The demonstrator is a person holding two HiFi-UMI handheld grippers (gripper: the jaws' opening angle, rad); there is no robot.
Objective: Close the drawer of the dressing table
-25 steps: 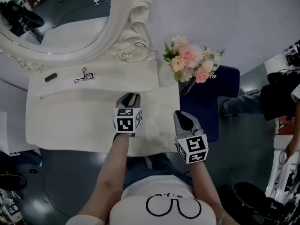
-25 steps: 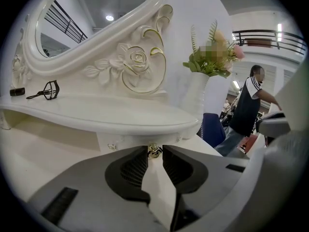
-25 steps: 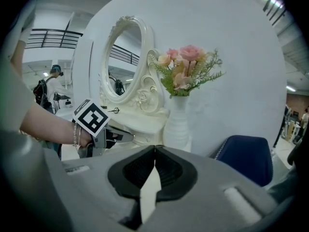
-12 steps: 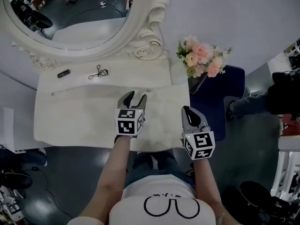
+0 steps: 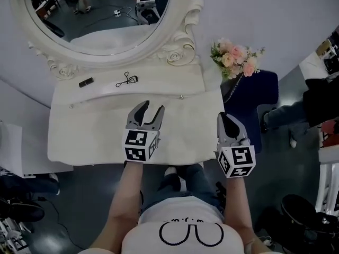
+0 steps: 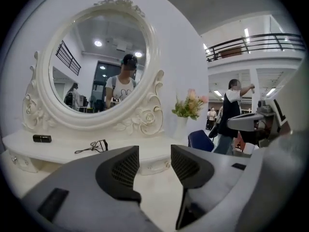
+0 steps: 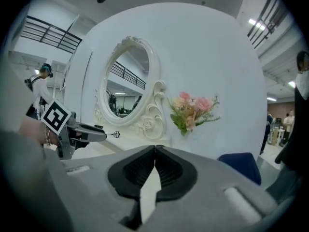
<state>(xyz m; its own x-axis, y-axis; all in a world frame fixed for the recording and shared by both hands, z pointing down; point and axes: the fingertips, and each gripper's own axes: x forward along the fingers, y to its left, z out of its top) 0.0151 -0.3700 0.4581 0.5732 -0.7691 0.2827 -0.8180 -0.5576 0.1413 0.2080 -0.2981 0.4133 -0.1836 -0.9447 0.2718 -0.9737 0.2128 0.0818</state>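
The white dressing table (image 5: 95,136) has a raised back shelf, and the drawer front (image 5: 127,100) beneath it looks flush, its small knob (image 5: 181,96) at the right end. My left gripper (image 5: 150,109) hovers over the tabletop, short of the drawer, open with nothing between its jaws. In the left gripper view the same gripper (image 6: 154,151) points at the drawer handle (image 6: 157,165), well apart from it. My right gripper (image 5: 226,119) is shut and empty by the table's right edge. In its own view the right gripper (image 7: 154,151) shows pads pressed together.
An oval mirror (image 5: 100,15) in an ornate frame stands behind the shelf. An eyelash curler (image 5: 126,79) and a small black object (image 5: 86,82) lie on the shelf. A vase of pink flowers (image 5: 237,57) and a blue chair (image 5: 253,97) are at right, where people stand.
The left gripper's jaws have spread from nearly closed to wide open and drawn back from the drawer toward the person. Both grippers have risen.
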